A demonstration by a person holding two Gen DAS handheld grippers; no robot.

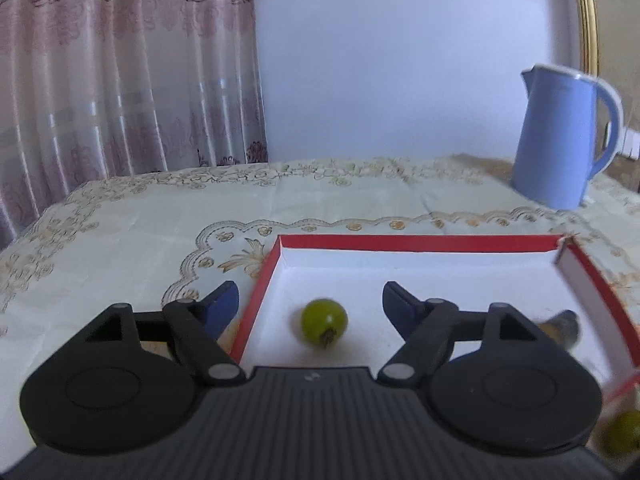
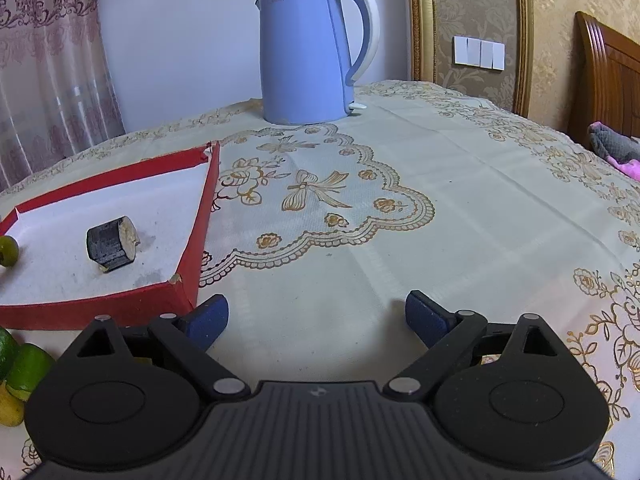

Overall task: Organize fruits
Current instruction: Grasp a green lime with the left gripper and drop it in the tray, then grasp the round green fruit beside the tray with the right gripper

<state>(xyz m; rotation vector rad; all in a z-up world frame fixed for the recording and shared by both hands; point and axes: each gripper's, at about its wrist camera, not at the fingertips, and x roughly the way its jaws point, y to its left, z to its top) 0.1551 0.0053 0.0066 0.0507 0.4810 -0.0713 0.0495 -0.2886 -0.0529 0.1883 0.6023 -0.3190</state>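
A small, smooth green fruit (image 1: 324, 323), judged light and roll-prone, is seen lying free in the red-rimmed tray (image 1: 416, 242) between the spread pads of the left gripper (image 1: 310, 300), best taken across its middle.

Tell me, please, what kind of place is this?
Probably a bedroom in a home. A curtain hangs behind a table under an embroidered tablecloth, an electric kettle stands on it, and a wooden headboard shows nearby.

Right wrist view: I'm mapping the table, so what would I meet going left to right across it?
Small green fruit → dark cut chunk in the red box → blue kettle → wall switches → wooden headboard.
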